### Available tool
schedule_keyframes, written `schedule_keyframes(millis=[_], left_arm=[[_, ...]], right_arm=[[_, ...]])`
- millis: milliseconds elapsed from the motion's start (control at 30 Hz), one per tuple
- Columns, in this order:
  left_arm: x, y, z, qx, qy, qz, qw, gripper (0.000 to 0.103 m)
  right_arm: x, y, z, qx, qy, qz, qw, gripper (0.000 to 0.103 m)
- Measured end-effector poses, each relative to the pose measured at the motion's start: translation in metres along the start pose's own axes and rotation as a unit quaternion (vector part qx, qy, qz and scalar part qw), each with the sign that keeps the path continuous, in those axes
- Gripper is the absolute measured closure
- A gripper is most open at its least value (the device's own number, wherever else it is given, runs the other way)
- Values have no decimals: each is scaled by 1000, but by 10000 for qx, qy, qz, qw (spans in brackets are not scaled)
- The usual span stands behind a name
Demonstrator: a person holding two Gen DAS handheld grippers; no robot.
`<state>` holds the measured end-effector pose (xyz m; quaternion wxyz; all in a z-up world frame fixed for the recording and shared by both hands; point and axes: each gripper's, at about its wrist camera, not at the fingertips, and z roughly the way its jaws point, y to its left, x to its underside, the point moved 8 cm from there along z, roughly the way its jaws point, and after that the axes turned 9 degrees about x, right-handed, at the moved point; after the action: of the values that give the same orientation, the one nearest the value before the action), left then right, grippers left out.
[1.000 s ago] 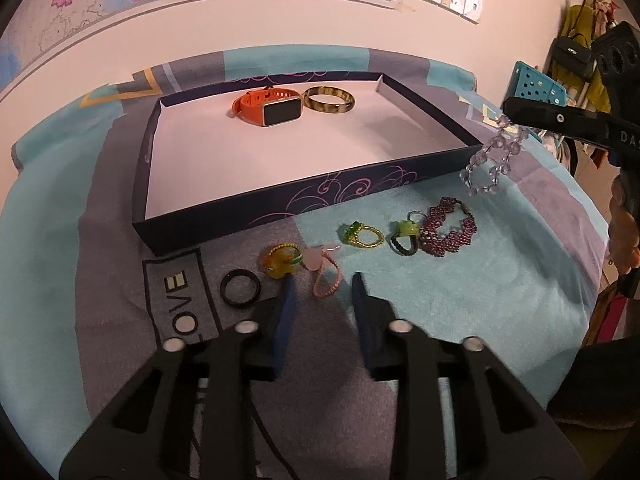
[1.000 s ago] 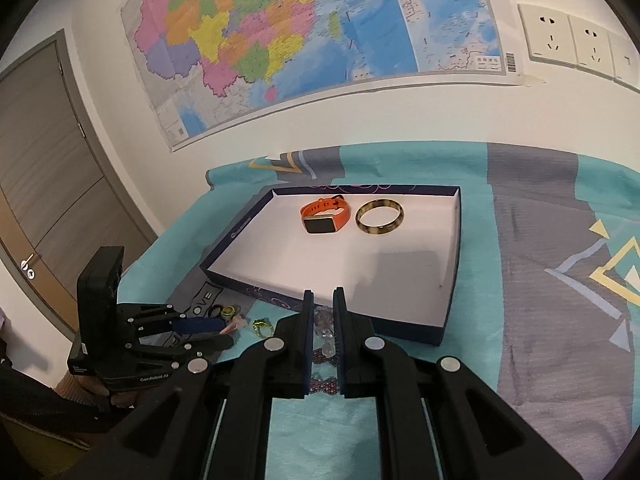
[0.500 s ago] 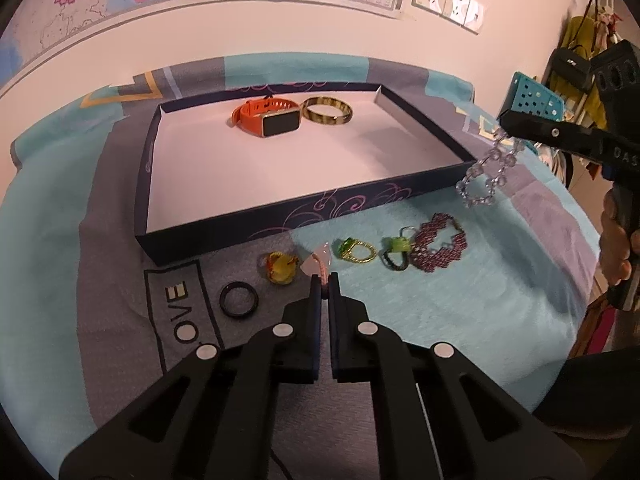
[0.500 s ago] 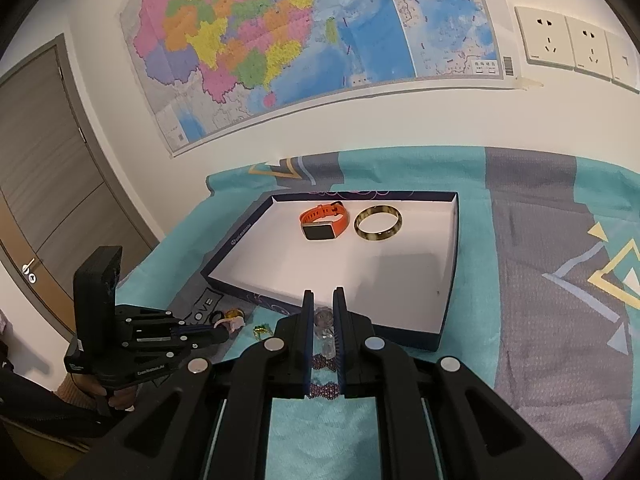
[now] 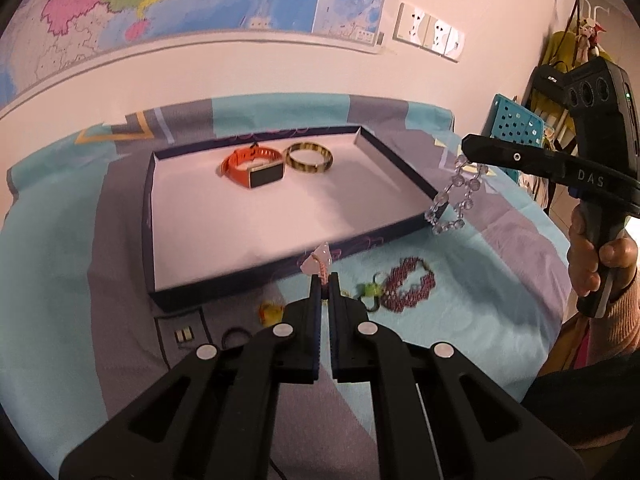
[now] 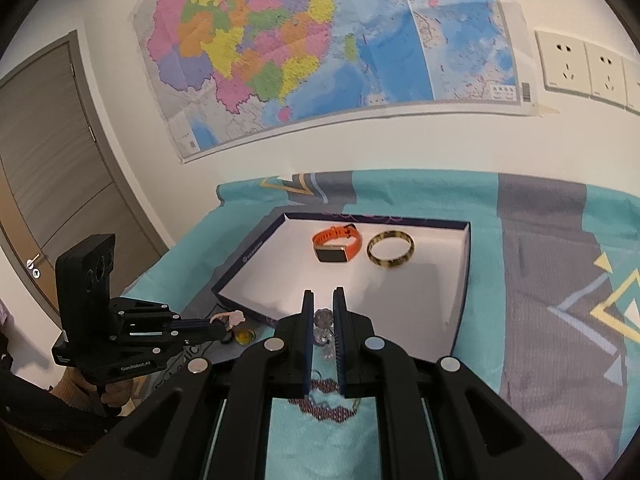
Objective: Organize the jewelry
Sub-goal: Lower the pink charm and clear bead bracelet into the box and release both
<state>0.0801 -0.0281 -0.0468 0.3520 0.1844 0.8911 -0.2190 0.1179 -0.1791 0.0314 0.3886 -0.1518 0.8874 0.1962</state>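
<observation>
A dark blue tray [image 5: 280,276] with a white floor lies on the bedspread; it also shows in the right wrist view [image 6: 460,280]. In it lie an orange watch [image 5: 256,168] and a tortoiseshell bangle [image 5: 308,157]. My left gripper [image 5: 325,278] is shut on a pink ring [image 5: 320,261], lifted near the tray's front wall. My right gripper [image 6: 323,300] is shut on a clear bead bracelet [image 5: 454,196], which hangs above the tray's right front corner. A maroon beaded bracelet [image 5: 408,284], a green ring [image 5: 370,292], a yellow ring [image 5: 270,312] and a black ring [image 5: 236,337] lie on the cloth.
The bedspread [image 5: 460,320] is teal and grey and drops off at the right. A wall with a map [image 6: 320,48] and sockets [image 6: 584,68] stands behind. A door [image 6: 52,184] is at the left. A teal perforated basket [image 5: 516,128] stands at the far right.
My left gripper closed on the pink ring and lifted it off the cloth toward the tray. My right gripper carried the clear bead bracelet a little closer to the tray.
</observation>
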Motion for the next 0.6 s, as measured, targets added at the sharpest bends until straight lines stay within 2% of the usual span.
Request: schedule_keyframes(millis=[600], left_arm=[[-38, 26, 21, -140, -18, -82, 9999, 99]], right_arm=[[-38, -3, 42, 46, -14, 49, 10000, 95]])
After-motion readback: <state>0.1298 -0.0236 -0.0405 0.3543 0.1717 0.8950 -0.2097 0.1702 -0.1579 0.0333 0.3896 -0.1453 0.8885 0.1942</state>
